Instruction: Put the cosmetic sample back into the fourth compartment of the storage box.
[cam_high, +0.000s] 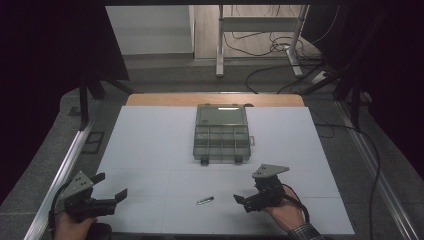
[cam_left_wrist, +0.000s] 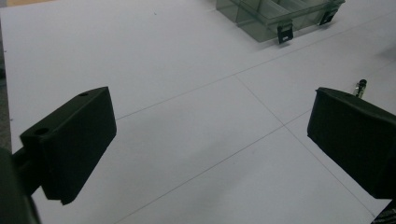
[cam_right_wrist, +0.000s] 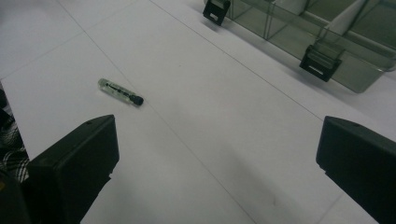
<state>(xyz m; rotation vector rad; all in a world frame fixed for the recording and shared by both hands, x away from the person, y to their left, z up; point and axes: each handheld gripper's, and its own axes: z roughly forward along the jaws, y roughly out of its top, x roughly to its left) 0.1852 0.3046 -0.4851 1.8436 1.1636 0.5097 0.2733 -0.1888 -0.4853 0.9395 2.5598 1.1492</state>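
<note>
A small capped tube (cam_high: 205, 201) is seen lying flat on the white worktop (cam_high: 150, 150), between the left claw (cam_high: 111, 189) and the right claw (cam_high: 248, 196), both spread wide and empty. Farther back, a clear compartment box (cam_high: 221, 134) stands open; its contents cannot be made out.

A small tube (cam_high: 205, 201) lies on the table (cam_high: 150, 150) — before the compartment box (cam_high: 221, 135), seemingly open.

No text, label, brand, number or sign is legible on the compartment box (cam_high: 221, 134), the small vial (cam_right_wrist: 120, 92) or the white table (cam_high: 150, 150).
</note>
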